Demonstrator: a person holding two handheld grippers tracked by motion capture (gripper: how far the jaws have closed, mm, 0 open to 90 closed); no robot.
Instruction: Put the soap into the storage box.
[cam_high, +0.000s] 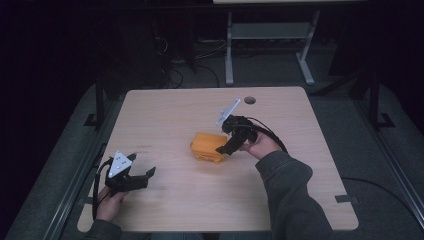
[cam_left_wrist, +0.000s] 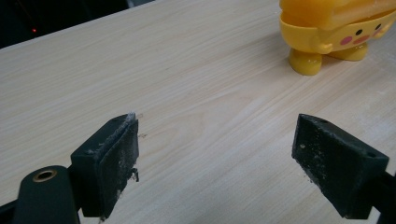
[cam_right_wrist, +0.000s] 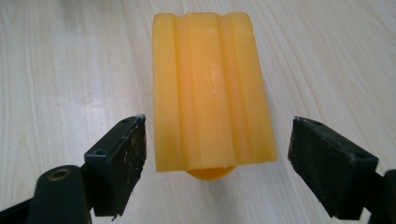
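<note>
On the wooden table (cam_high: 165, 115), the left gripper (cam_high: 142, 176) was held near the front-left edge, jaws spread and empty; the yellow toy (cam_high: 209, 147) was placed mid-table; the right gripper (cam_high: 226, 148) was poised above it, jaws spread, nothing pinched.

Yellow-orange duck-faced toy (cam_high: 208, 147) stands upright at the table's middle.
</note>
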